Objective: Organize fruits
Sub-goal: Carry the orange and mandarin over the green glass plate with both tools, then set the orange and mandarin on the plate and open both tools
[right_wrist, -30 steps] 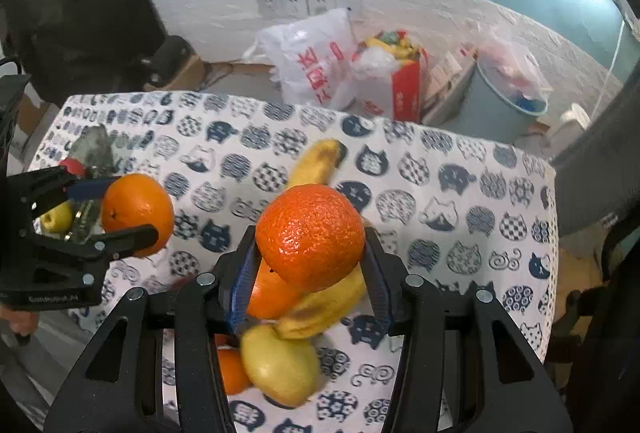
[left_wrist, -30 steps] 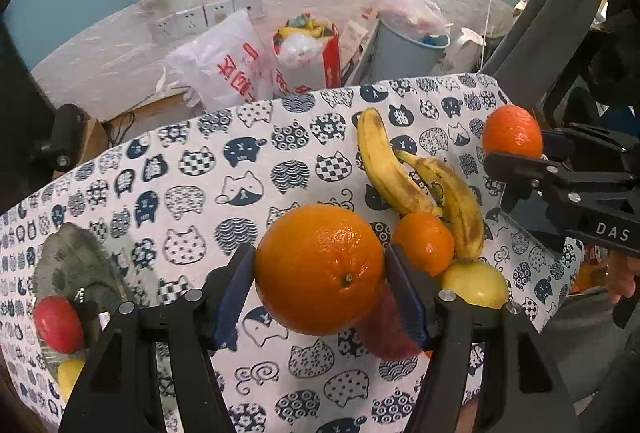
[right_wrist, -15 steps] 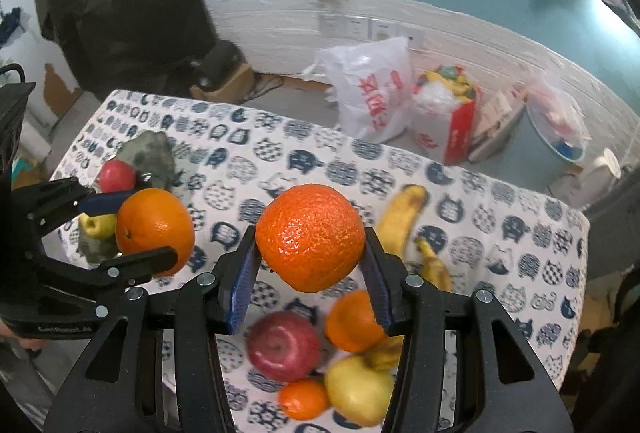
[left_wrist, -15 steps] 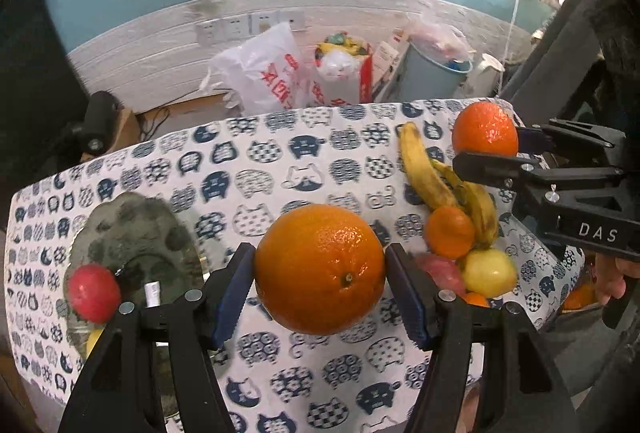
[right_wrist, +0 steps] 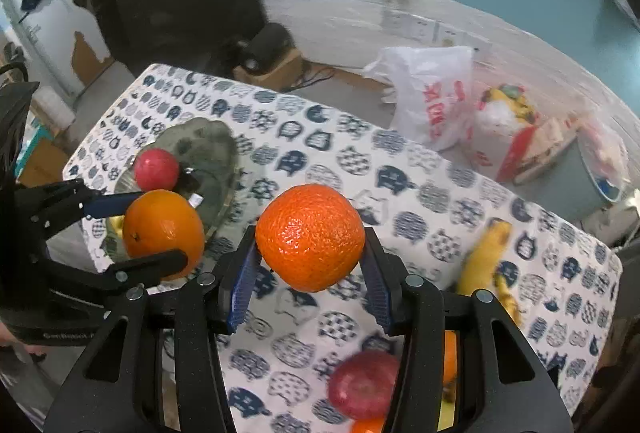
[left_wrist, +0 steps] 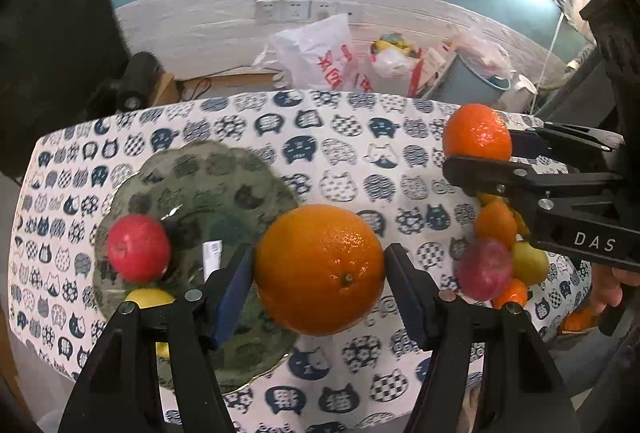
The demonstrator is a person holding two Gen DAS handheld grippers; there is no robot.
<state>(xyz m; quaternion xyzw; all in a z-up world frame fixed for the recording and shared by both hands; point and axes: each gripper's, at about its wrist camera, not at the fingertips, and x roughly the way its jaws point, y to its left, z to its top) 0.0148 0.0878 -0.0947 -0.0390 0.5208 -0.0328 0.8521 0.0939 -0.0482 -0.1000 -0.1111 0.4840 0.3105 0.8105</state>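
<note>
My left gripper (left_wrist: 318, 269) is shut on a large orange (left_wrist: 319, 269), held above the right rim of a green glass plate (left_wrist: 208, 185). That plate carries a red apple (left_wrist: 139, 248) and a yellow fruit (left_wrist: 149, 297). My right gripper (right_wrist: 310, 261) is shut on a smaller orange (right_wrist: 310, 237) above the cat-print cloth (right_wrist: 360, 169). In the left wrist view the right gripper (left_wrist: 478, 149) shows at the right with its orange (left_wrist: 477, 132). The left gripper (right_wrist: 160, 229) with the large orange (right_wrist: 163, 235) sits by the plate (right_wrist: 208, 149) in the right wrist view.
A heap of fruit lies at the table's right end: a red apple (right_wrist: 364, 385), bananas (right_wrist: 486, 261), small oranges (left_wrist: 495, 223) and a yellow-green fruit (left_wrist: 529, 261). Behind the table stand a white plastic bag (left_wrist: 320, 53), a red-and-white bag (right_wrist: 504, 137) and a grey bin (left_wrist: 476, 81).
Both grippers have carried their oranges leftward across the table, away from the fruit heap. The green plate has come under the left gripper. Neither grip has changed.
</note>
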